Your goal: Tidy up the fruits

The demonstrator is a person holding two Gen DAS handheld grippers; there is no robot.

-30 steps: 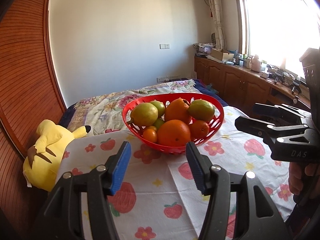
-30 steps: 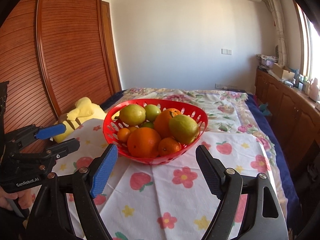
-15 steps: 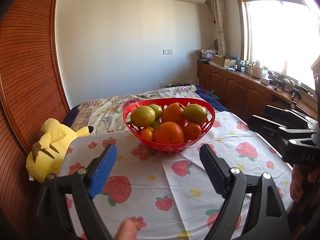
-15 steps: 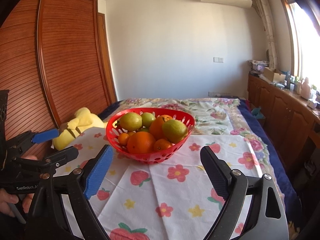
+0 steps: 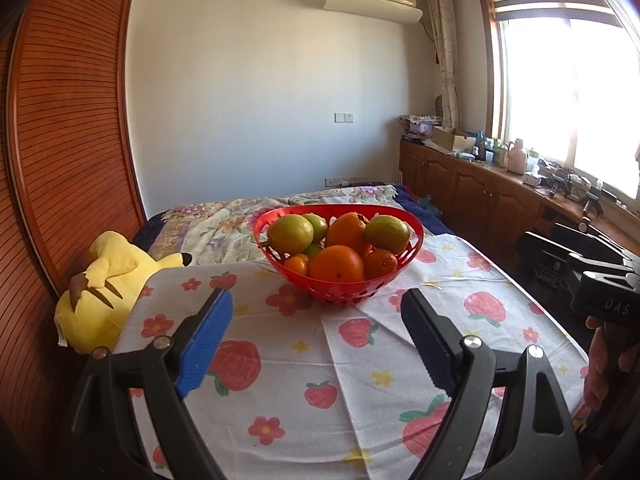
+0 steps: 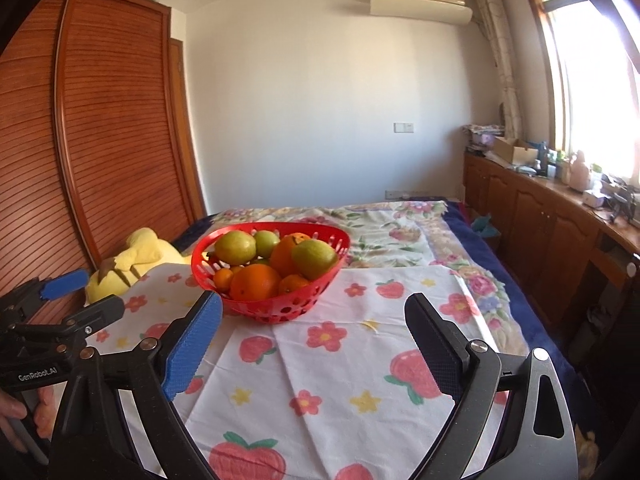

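Note:
A red plastic basket [image 5: 412,250] [image 6: 320,284] stands on the strawberry-print cloth [image 5: 360,360] [image 6: 352,380], heaped with oranges [image 5: 336,264] [image 6: 254,282], small tangerines and green-yellow pears [image 5: 290,233] [image 6: 314,253]. My left gripper [image 5: 316,340] is open and empty, held back from the basket above the cloth. My right gripper [image 6: 314,344] is open and empty, also short of the basket. Each gripper shows at the edge of the other's view: the right one in the left wrist view [image 5: 592,276], the left one in the right wrist view [image 6: 64,300].
A yellow plush toy [image 5: 106,276] [image 6: 136,260] lies at the cloth's left edge against a wooden slatted wardrobe [image 5: 60,160]. A floral bedspread [image 6: 380,224] extends behind the basket. Wooden cabinets [image 5: 480,188] with clutter run along the right under the window.
Both grippers have pulled back and up from the basket, which now looks smaller and farther. The left jaws have opened wider. The fruit has not moved.

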